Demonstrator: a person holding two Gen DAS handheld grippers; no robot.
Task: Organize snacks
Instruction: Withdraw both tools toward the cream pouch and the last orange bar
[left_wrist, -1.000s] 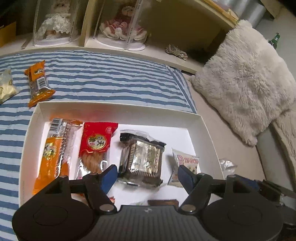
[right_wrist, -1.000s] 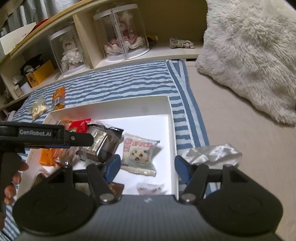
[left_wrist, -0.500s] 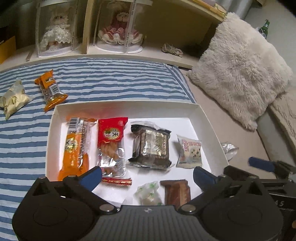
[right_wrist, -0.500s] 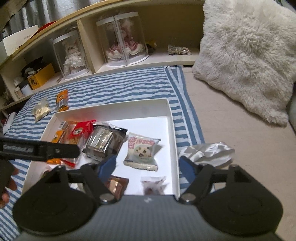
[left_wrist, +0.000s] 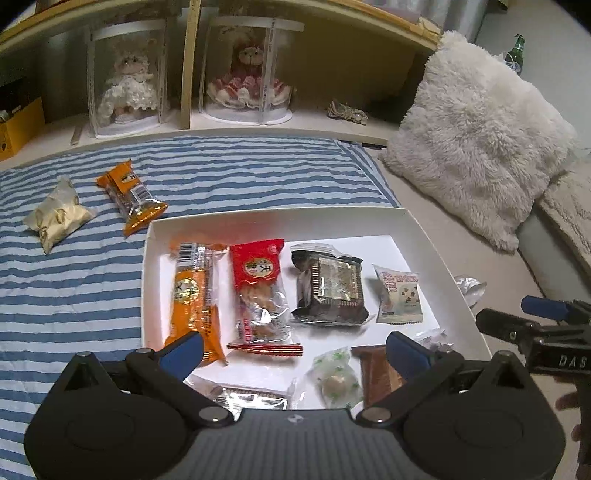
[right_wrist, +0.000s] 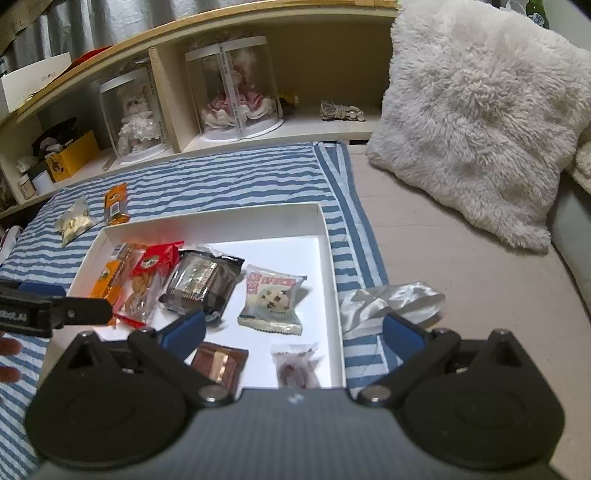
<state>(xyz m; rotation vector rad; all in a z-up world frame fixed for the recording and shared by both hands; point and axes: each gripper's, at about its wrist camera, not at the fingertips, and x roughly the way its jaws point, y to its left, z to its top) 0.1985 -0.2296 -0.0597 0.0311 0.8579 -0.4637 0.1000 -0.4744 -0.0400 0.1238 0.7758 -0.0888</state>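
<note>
A white shallow box (left_wrist: 280, 212) lies on the striped blanket and holds several snacks: an orange pack (left_wrist: 192, 295), a red pack (left_wrist: 258, 280), a dark brown pack (left_wrist: 328, 291) and a cookie pack (right_wrist: 273, 299). Small candies and a brown chocolate (right_wrist: 218, 363) lie near its front edge. An orange bar (left_wrist: 131, 195) and a cream packet (left_wrist: 55, 216) rest on the blanket outside the box. My left gripper (left_wrist: 295, 349) hovers open above the box's front, holding nothing. My right gripper (right_wrist: 293, 328) hangs over the box's front right corner, its jaws opening, nothing gripped.
A crumpled silver wrapper (right_wrist: 391, 301) lies just right of the box on the beige mattress. A fluffy white pillow (right_wrist: 476, 122) leans at the right. Shelves behind hold two dolls in clear cases (left_wrist: 247, 74). A green bottle (left_wrist: 517, 51) stands far right.
Both grippers opened wide and drew back and up from the box. The dark brown pack and the cookie pack now lie free in the box, farther from the fingers.
</note>
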